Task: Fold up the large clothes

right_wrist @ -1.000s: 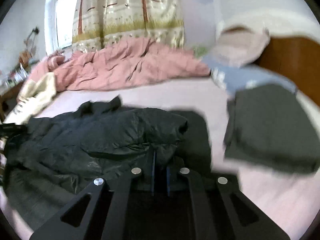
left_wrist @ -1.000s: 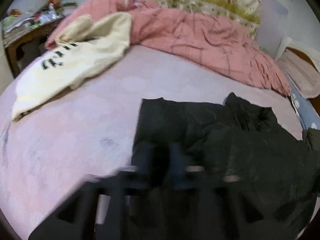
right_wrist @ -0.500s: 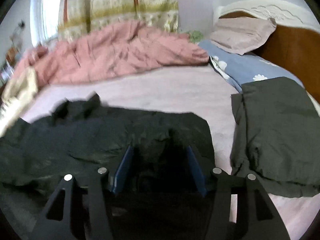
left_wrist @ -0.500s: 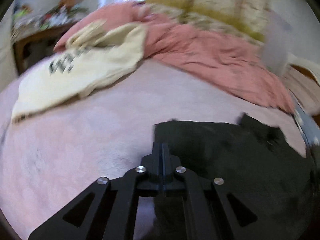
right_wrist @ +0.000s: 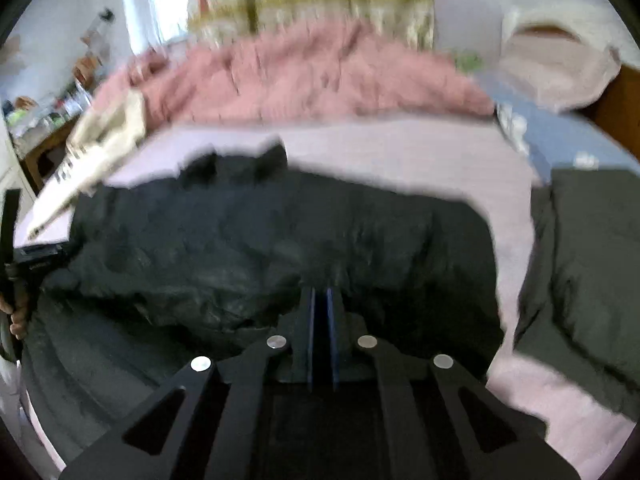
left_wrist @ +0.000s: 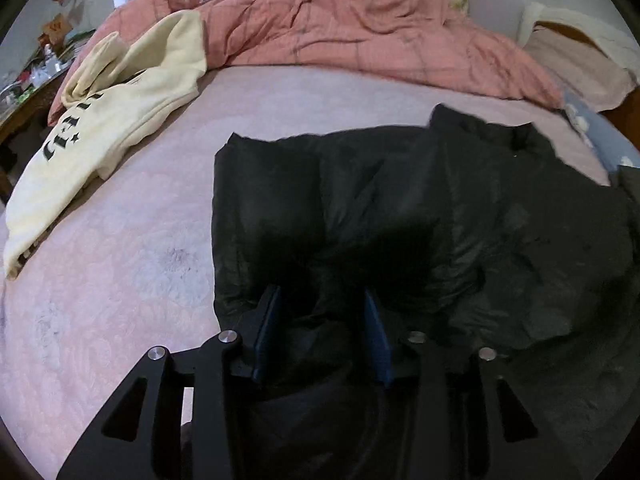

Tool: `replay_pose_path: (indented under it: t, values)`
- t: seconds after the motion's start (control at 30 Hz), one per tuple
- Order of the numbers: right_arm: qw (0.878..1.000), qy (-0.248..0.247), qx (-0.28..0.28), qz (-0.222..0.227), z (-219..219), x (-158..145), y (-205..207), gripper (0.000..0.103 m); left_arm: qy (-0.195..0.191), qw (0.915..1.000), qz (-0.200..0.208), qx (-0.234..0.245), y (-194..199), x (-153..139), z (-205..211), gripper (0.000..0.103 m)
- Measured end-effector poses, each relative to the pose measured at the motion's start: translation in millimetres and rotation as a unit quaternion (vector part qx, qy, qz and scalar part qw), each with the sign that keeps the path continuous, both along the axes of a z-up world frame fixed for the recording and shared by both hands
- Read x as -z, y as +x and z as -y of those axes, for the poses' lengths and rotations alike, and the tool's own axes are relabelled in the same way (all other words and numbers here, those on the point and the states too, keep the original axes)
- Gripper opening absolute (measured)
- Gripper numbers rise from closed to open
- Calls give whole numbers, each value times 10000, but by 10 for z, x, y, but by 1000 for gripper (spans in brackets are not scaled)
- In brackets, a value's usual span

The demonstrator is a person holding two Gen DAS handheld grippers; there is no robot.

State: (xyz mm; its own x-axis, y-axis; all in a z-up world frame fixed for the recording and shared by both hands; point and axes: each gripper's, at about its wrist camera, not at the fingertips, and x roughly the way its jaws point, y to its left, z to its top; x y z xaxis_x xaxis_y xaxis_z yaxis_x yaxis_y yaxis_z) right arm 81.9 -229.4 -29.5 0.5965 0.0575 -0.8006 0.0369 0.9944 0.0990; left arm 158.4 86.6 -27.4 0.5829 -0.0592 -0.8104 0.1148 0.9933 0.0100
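A large black jacket (left_wrist: pixel 420 208) lies partly folded on the pink bed sheet (left_wrist: pixel 120 260); it also shows in the right wrist view (right_wrist: pixel 260 240). My left gripper (left_wrist: pixel 322 300) is open, its blue pads straddling a fold of the jacket near its left edge. My right gripper (right_wrist: pixel 320 294) is shut, its pads pressed together at a fold of the jacket; whether cloth is pinched between them I cannot tell. The right wrist view is blurred.
A cream sweatshirt (left_wrist: pixel 100 120) with black lettering lies at the far left. A pink quilt (left_wrist: pixel 360 28) is bunched along the back. A folded dark grey garment (right_wrist: pixel 588 264) lies to the right, by a blue pillow (right_wrist: pixel 552 140). A cluttered wooden table (left_wrist: pixel 24 92) stands beyond the bed's left side.
My left gripper has opened from shut and now sits over the jacket's fold. My right gripper has closed from open and the jacket's right side has shifted.
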Motion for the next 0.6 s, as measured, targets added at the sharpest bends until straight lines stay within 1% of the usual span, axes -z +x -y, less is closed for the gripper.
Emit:
replay_pose_path:
  t: [0.03, 0.07, 0.13, 0.2, 0.27, 0.3, 0.33, 0.37, 0.4, 0.47, 0.53, 0.6]
  values:
    - [9998, 100, 10, -194, 24, 61, 0, 7, -6, 9999, -6, -131, 26, 13, -29, 53]
    - [9994, 221, -5, -280, 50, 88, -49, 7, -24, 9996, -4, -295, 52, 19, -61, 63]
    - [9993, 258, 67, -256, 88, 60, -139, 7, -105, 9984, -11, -559, 93, 57, -144, 68]
    - [9989, 370, 139, -265, 118, 14, -211, 7, -186, 9976, -30, -659, 118, 78, -197, 67]
    - [9996, 182, 79, -209, 85, -44, -251, 8, -180, 9973, -5, -710, 144, 66, -211, 65]
    - [9999, 80, 90, -84, 71, -94, -264, 8, -179, 9974, 35, -704, 144, 47, -217, 63]
    - [9999, -13, 114, 85, 38, -143, -283, 8, -232, 9976, 139, -640, 116, 10, -226, 57]
    - [9994, -81, 148, 307, 20, -209, -298, 8, -359, 9976, 248, -538, 89, -45, -232, 55]
    - [9984, -127, 190, 519, 17, -262, -307, 8, -525, 9969, 363, -463, 82, -112, -254, 55]
    - [9958, -237, 350, 816, 15, -334, -278, 10, -948, 9925, 655, -411, 107, -276, -353, 55]
    - [9941, -250, 471, 945, 45, -372, -242, 10, -1128, 9889, 706, -657, 225, -374, -486, 55]
    - [9927, -100, 554, 1065, 100, -405, -217, 10, -1208, 9864, 666, -898, 344, -383, -613, 54]
